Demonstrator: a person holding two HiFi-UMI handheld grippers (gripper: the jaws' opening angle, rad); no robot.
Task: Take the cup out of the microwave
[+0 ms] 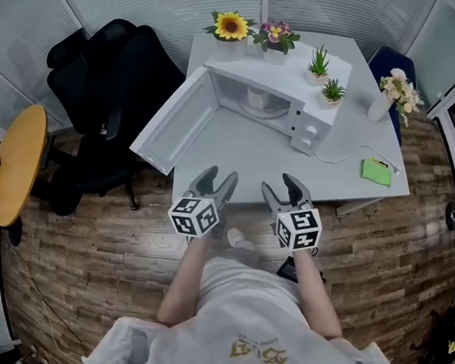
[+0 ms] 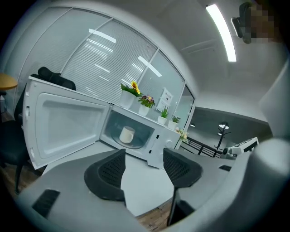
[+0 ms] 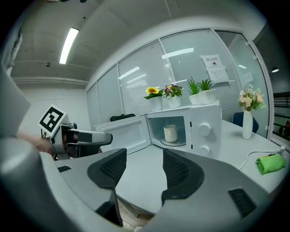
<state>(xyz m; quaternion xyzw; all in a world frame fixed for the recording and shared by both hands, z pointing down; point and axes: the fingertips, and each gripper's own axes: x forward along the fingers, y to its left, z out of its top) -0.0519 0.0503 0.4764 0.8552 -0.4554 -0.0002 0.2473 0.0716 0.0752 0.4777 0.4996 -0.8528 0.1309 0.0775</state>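
Left hand-held gripper (image 1: 218, 178): released, jaws spread wide, ribbed pads (image 2: 111, 170) bare, nothing between them but a stretch of desk (image 1: 237, 162). Held in front of the microwave (image 1: 246, 73), over the desk's near edge, pointed at the open cavity. Not touching the microwave.

Right hand-held gripper (image 1: 281, 187): likewise released, jaws wide apart and empty. Just to the right of the left one, also in front of the microwave and apart from it, aimed at the control side with its two knobs (image 3: 204, 129).

Microwave door (image 1: 173, 128): swung fully open to the left of the cavity, inner face showing.

Cup (image 2: 127, 134): white, upright on the turntable inside the microwave, near the middle of the cavity, untouched by either gripper.

On top of the microwave: pot with a sunflower (image 1: 231, 27), pot with pink flowers (image 1: 275, 36), two small green plants (image 1: 320, 64).

To the right of the microwave, on the desk: white cable (image 1: 350, 155) trailing from it, green cloth (image 1: 376, 171) beyond the cable, white vase of pale flowers (image 1: 381, 104) farther back.

To the left of the microwave, beyond the open door: black office chair (image 1: 114, 70) on the wood floor.
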